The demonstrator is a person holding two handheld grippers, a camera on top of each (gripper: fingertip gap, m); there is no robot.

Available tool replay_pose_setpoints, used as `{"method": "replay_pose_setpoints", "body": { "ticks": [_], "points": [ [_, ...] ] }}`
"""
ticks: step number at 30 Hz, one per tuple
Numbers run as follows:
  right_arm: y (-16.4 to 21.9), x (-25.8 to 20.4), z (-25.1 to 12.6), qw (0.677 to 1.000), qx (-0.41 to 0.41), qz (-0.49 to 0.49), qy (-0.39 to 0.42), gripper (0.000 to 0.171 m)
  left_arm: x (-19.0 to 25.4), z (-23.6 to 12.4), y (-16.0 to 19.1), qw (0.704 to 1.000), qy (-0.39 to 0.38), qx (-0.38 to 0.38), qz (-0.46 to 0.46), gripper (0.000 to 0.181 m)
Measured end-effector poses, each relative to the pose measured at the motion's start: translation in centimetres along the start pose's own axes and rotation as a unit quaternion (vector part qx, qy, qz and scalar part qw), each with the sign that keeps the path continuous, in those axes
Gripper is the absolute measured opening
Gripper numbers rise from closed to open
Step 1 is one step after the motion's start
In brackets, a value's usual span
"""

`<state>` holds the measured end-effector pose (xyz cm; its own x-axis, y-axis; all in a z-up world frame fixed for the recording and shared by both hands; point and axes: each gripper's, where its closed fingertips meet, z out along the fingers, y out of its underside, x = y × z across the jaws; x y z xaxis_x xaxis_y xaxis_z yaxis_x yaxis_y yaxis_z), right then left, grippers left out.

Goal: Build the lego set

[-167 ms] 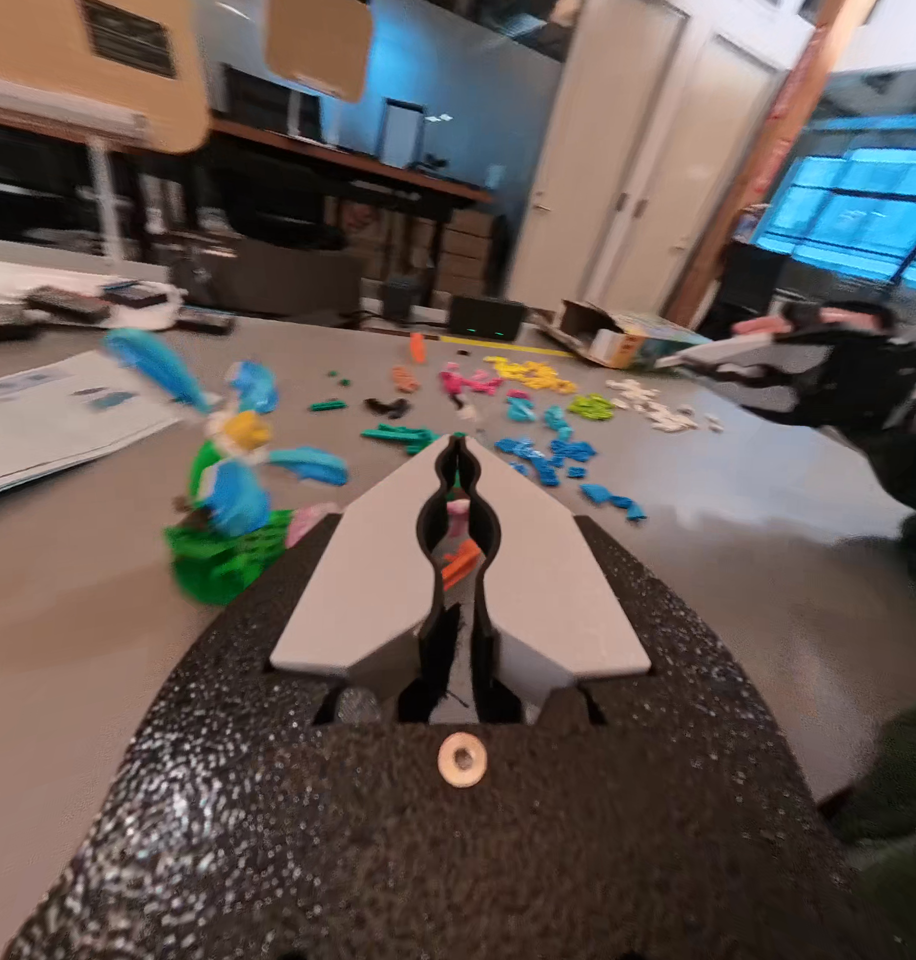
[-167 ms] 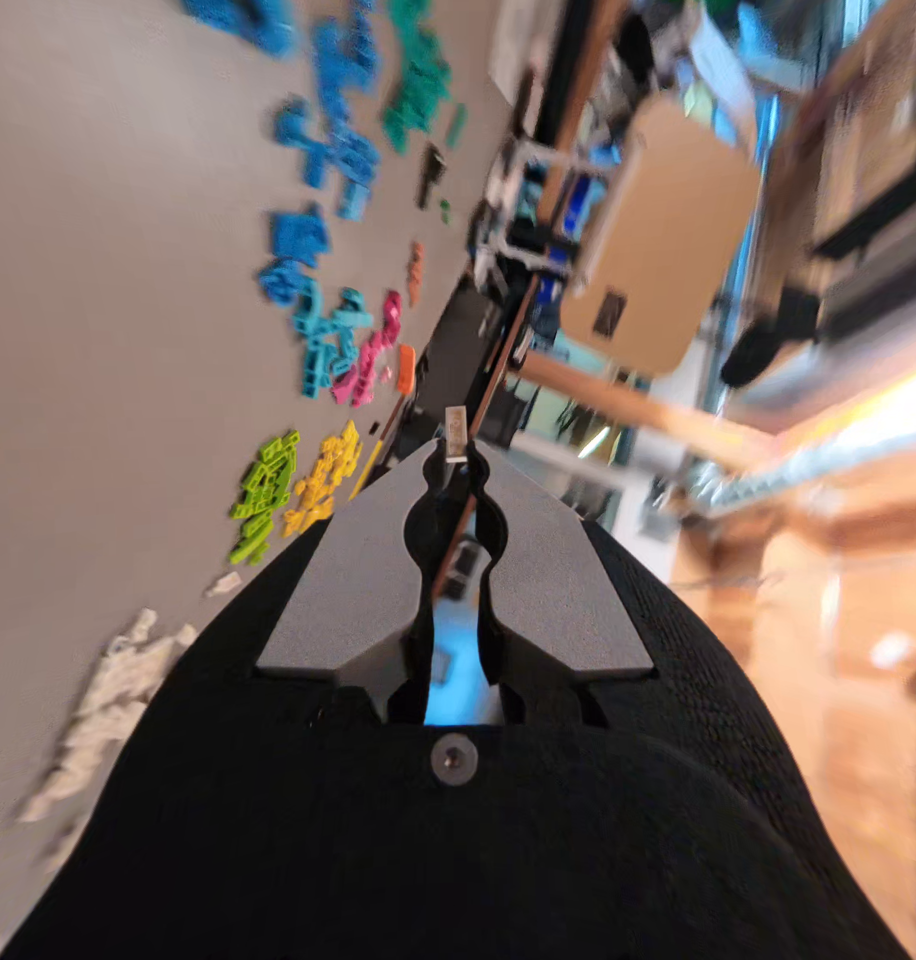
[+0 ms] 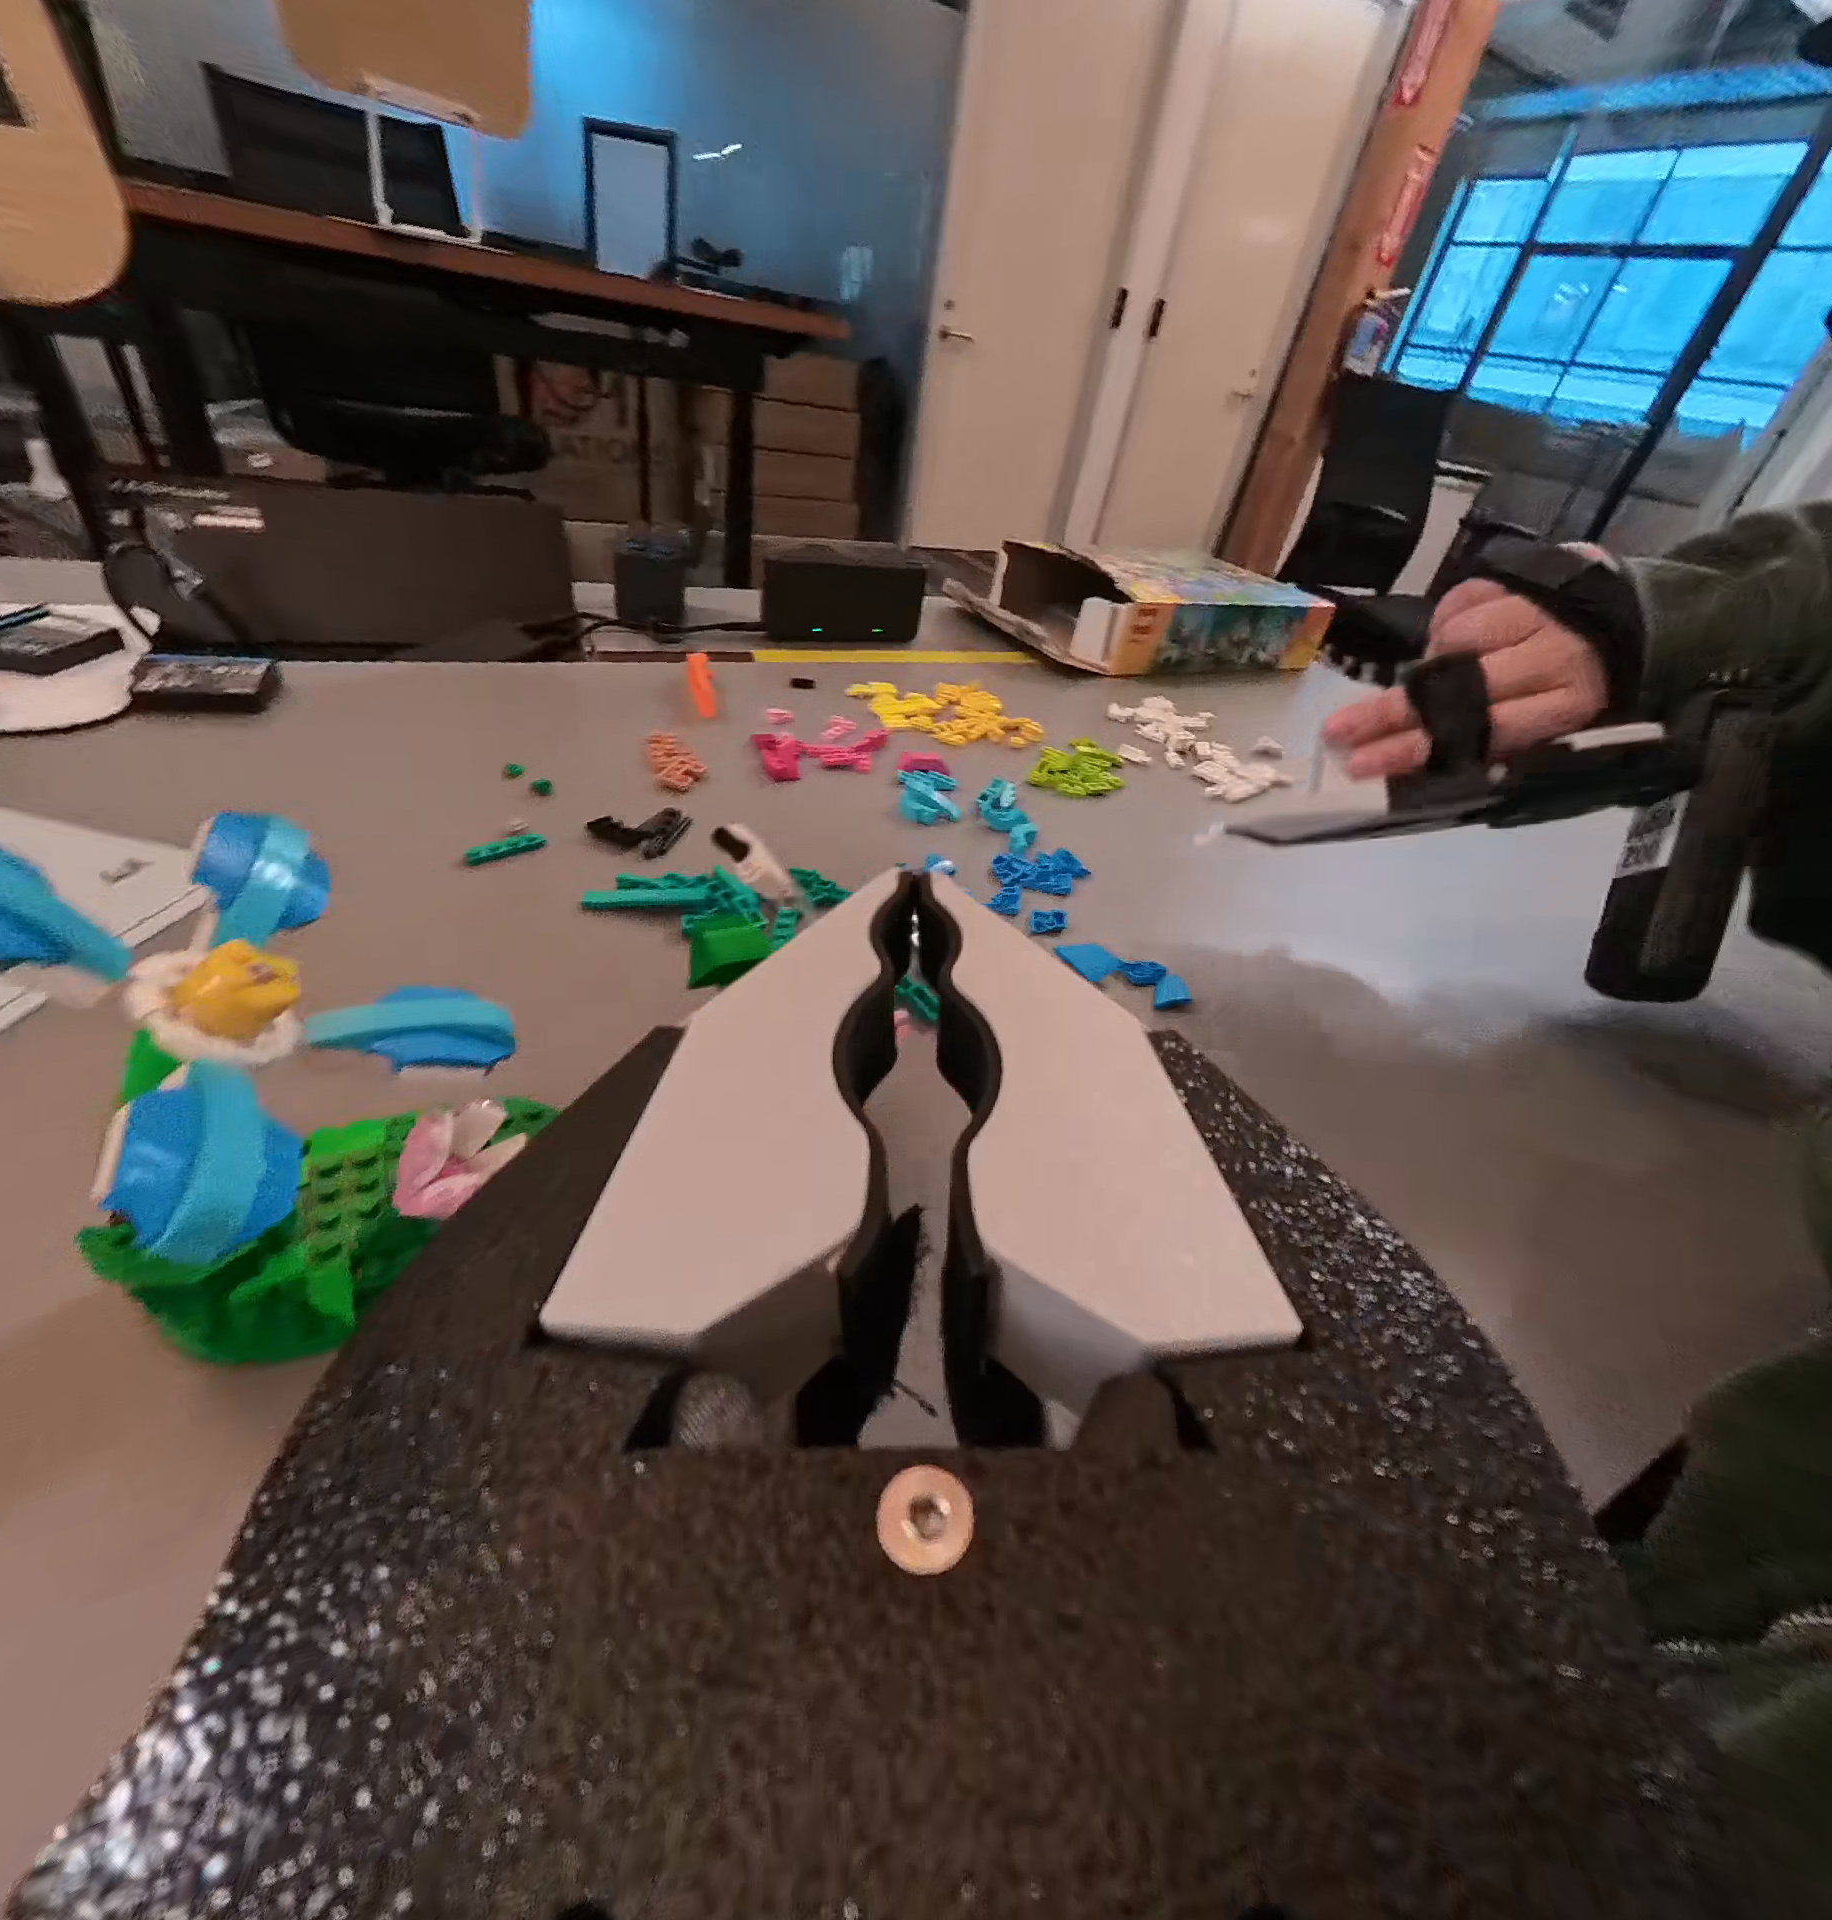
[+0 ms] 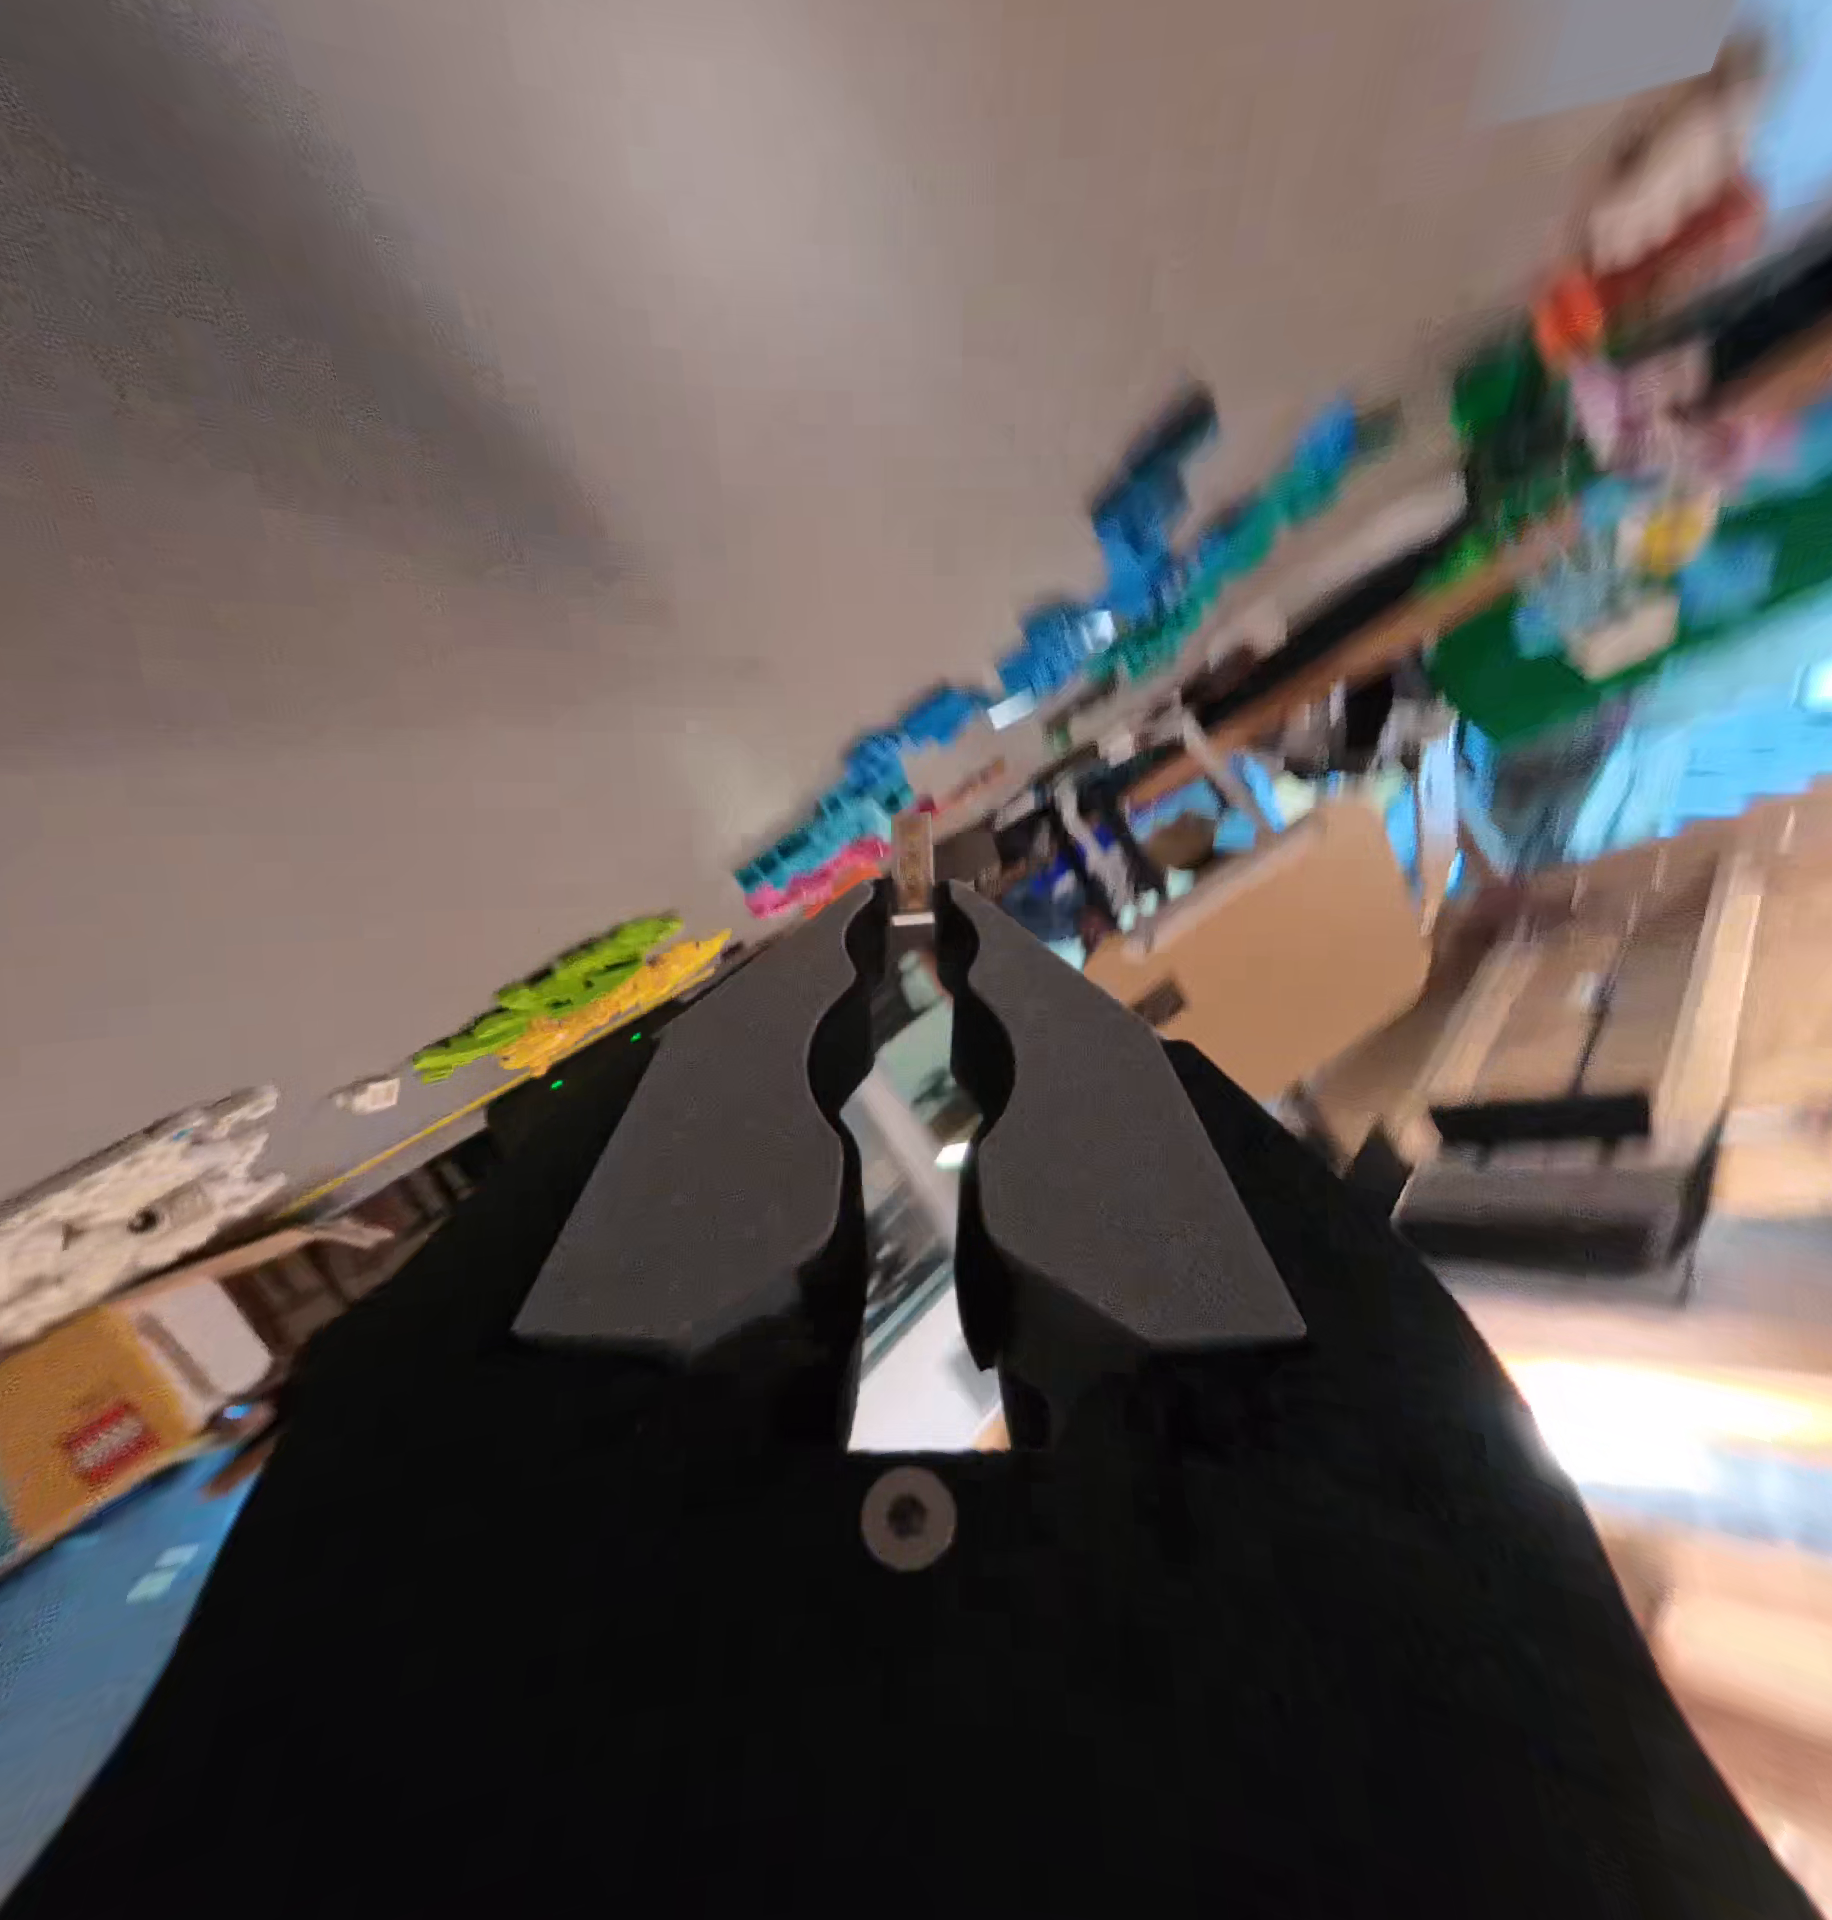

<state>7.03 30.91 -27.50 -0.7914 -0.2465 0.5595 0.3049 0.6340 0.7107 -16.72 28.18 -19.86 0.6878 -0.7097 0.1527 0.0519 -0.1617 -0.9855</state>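
Flower model (image 3: 237,1164) is seen at lower left of the left wrist frame, upright on its green base on the grey table (image 3: 1359,1164), long axis vertical, blue petals fanned around a yellow centre. Loose bricks (image 3: 943,790) are sorted by colour into small piles across the frame's middle. A torn set box (image 3: 1182,618) lies behind them at upper right of centre, long axis left to right; printing is carried on its face.

Left gripper (image 3: 914,883): fingers pressed together at the tips, nothing visibly between them, aimed at the teal and blue piles.

Right gripper (image 4: 914,906): a small pale piece (image 4: 912,868) is pinched at the tips, long axis roughly upright in frame, protruding past the fingers. This frame is rolled and heavily blurred. In the left wrist frame, the right gripper is seen at right edge, held level by a hand (image 3: 1483,675) in a dark fingerless glove, green sleeve behind, fingers pointing left above the table.
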Motion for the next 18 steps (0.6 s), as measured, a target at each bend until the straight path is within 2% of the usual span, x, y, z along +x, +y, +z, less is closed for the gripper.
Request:
{"method": "replay_pose_setpoints", "body": {
  "ticks": [3, 5, 9, 10, 12, 13, 15, 17, 18],
  "points": [
    [-3.6, -1.7, -1.2, 0.993, 0.077, -0.08, -0.044, 0.006, 1.0, 0.2, -0.5, 1.0, 0.016, 0.007, 0.009, 0.0],
    [-5.4, -2.0, -2.2, 0.988, 0.109, -0.093, -0.061, 0.006, 1.3, 0.1, -0.9, 1.0, 0.021, 0.017, 0.012, 0.0],
    [-6.6, -1.4, -3.2, 0.985, 0.124, -0.096, -0.074, 0.006, 1.3, -0.2, -1.5, 0.999, 0.021, 0.021, 0.022, 0.0],
    [-6.8, -1.2, -3.4, 0.985, 0.127, -0.086, -0.077, 0.01, 1.2, -0.3, -1.8, 0.999, 0.021, 0.027, 0.022, 0.0],
    [-6.7, -0.7, -3.8, 0.987, 0.12, -0.061, -0.082, 0.034, 1.1, -0.6, -2.2, 0.999, 0.021, 0.035, 0.021, 0.0],
    [-6.5, -0.8, -4.0, 0.988, 0.114, -0.041, -0.094, 0.043, 0.9, -0.7, -2.2, 0.999, 0.019, 0.035, 0.02, 0.0],
    [-5.8, -0.5, -4.5, 0.989, 0.093, 0.04, -0.111, 0.048, 0.3, -0.9, -2.1, 0.999, 0.009, 0.034, 0.019, 0.0],
    [-3.9, -0.2, -4.7, 0.976, 0.048, 0.181, -0.112, 0.052, -0.5, -1.2, -2.2, 0.999, -0.004, 0.044, 0.016, 0.0],
    [-2.7, 0.2, -4.8, 0.955, 0.018, 0.279, -0.098, 0.054, -1.0, -1.3, -2.2, 0.999, -0.013, 0.049, 0.015, 0.0]
  ]
}}
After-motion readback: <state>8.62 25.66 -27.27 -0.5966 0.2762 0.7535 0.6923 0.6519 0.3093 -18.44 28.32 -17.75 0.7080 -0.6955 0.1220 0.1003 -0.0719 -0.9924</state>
